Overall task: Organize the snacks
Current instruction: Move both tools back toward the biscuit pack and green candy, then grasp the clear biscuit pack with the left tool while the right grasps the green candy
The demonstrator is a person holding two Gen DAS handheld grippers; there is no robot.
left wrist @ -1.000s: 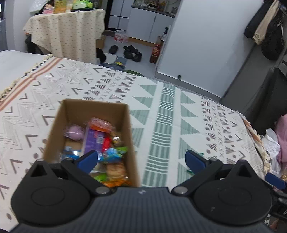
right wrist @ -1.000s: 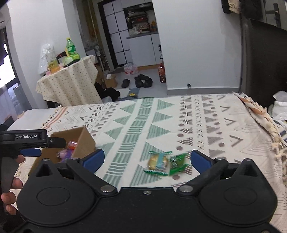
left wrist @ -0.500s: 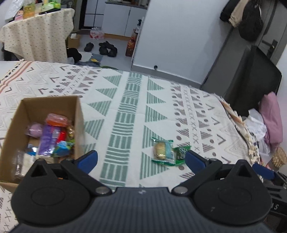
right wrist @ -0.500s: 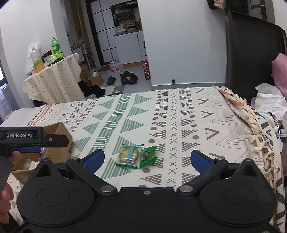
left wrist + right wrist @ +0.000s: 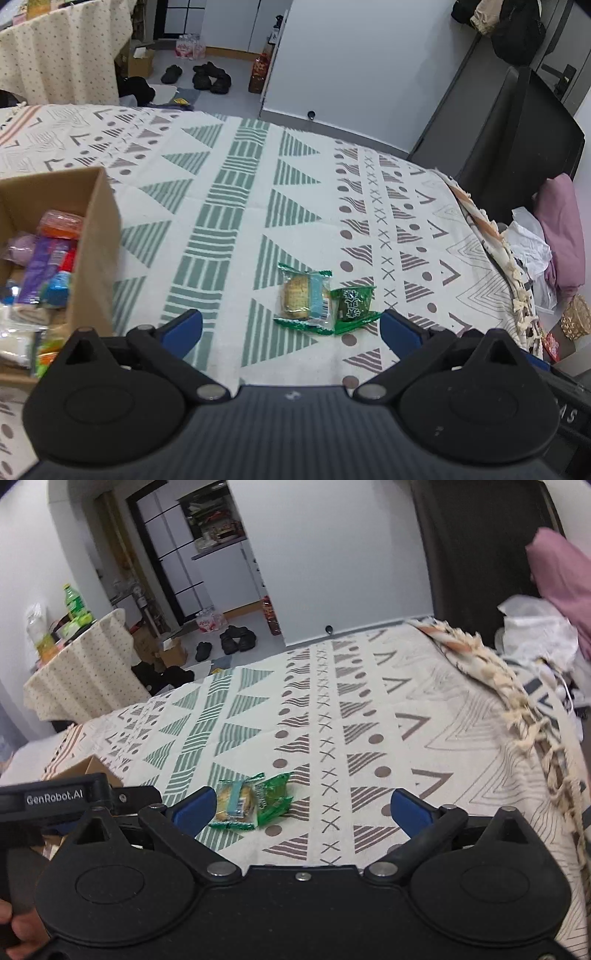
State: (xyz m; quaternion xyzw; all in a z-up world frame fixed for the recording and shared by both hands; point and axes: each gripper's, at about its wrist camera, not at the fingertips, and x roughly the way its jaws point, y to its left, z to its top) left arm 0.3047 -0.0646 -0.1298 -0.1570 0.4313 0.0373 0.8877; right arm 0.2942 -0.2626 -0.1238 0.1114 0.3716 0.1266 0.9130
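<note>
A clear-wrapped biscuit snack (image 5: 303, 298) and a small green packet (image 5: 354, 303) lie side by side on the patterned cloth (image 5: 236, 206). They also show in the right wrist view, biscuit (image 5: 235, 802) and green packet (image 5: 274, 796). A cardboard box (image 5: 96, 236) holding several snack packs stands at the left. My left gripper (image 5: 291, 328) is open and empty, hovering just before the two snacks. My right gripper (image 5: 302, 808) is open and empty, with the snacks near its left finger (image 5: 194, 808). The left gripper's body (image 5: 55, 797) shows at the right wrist view's left edge.
The cloth's fringed right edge (image 5: 517, 701) drops off toward pink and white bedding (image 5: 561, 236). A dark headboard (image 5: 517, 133) stands behind it. Beyond the far edge are a floor with shoes (image 5: 210, 75) and a draped table (image 5: 62, 48).
Both grippers have swung right, away from the box. The two snacks have come into the left view and now sit close between its fingers. Both jaws stay open.
</note>
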